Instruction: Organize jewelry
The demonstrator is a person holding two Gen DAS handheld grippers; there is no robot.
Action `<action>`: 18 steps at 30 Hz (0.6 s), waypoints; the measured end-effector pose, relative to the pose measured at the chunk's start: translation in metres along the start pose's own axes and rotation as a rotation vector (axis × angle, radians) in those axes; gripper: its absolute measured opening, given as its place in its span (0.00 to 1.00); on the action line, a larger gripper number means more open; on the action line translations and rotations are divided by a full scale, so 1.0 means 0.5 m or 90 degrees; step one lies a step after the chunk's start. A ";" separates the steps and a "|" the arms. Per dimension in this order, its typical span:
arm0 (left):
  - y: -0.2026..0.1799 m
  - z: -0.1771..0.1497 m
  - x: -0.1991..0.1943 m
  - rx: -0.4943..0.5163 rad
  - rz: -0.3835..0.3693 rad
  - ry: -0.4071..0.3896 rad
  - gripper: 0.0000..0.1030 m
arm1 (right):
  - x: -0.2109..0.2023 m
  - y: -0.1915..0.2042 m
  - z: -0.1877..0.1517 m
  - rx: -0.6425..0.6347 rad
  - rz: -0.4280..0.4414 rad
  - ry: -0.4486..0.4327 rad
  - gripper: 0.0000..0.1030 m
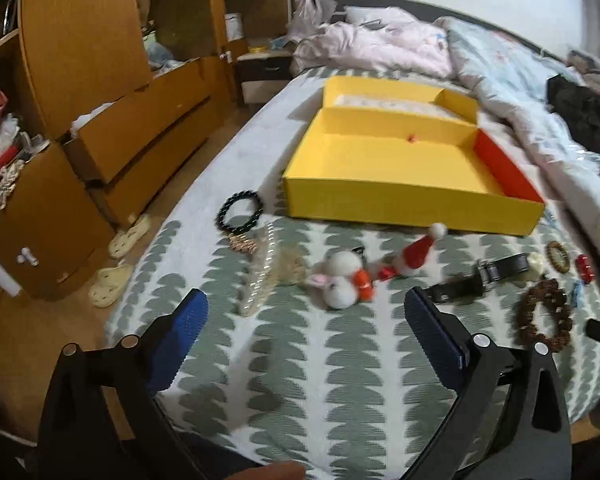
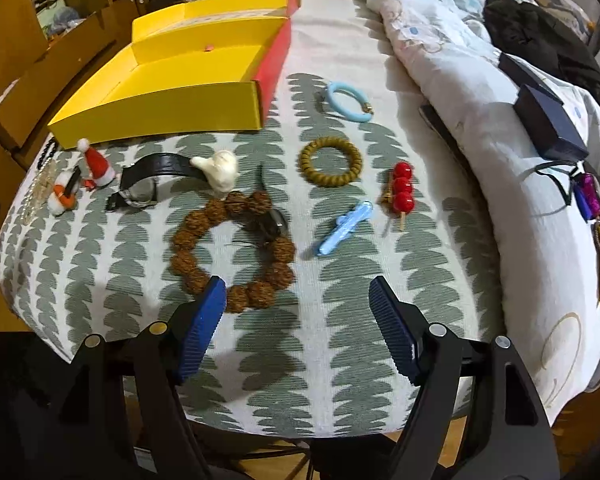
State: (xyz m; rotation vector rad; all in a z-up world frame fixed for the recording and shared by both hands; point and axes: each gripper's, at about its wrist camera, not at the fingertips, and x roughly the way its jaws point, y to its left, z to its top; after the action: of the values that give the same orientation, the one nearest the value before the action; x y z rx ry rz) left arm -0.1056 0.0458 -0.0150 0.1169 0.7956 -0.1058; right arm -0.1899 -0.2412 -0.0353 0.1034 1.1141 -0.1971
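My left camera looks forward and down over the bed toward the yellow box, fairly near. My right camera tilts steeper, closer over the brown bead ring. Both share box, ring and watch

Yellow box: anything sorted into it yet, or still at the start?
Barely started. The yellow box holds only one tiny orange bit by its divider. In hand: nothing; the left gripper and right gripper are both open and empty. Left to sort, all on the bedspread: black bead bracelet, brown seed bracelet, olive ring bracelet, light blue bangle, watch, red bead stick.
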 end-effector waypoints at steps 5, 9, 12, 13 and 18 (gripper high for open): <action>-0.005 0.001 0.004 -0.003 -0.004 0.003 0.94 | -0.005 0.013 0.002 -0.007 0.010 -0.006 0.74; -0.005 0.002 0.001 -0.013 -0.022 0.001 0.94 | -0.001 0.019 0.005 -0.011 0.008 -0.006 0.74; -0.013 0.004 0.007 0.004 0.015 0.001 0.94 | 0.007 0.019 0.005 -0.012 -0.005 -0.003 0.74; -0.013 0.004 0.007 0.003 -0.002 0.004 0.94 | 0.008 0.020 0.005 -0.014 -0.010 -0.001 0.74; -0.023 0.001 0.017 0.018 0.022 -0.003 0.94 | 0.005 0.025 0.004 -0.021 -0.013 -0.010 0.74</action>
State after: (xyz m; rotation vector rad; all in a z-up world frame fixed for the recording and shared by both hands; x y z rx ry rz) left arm -0.1008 0.0338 -0.0214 0.1562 0.7874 -0.0850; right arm -0.1845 -0.2296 -0.0369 0.0614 1.1021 -0.1980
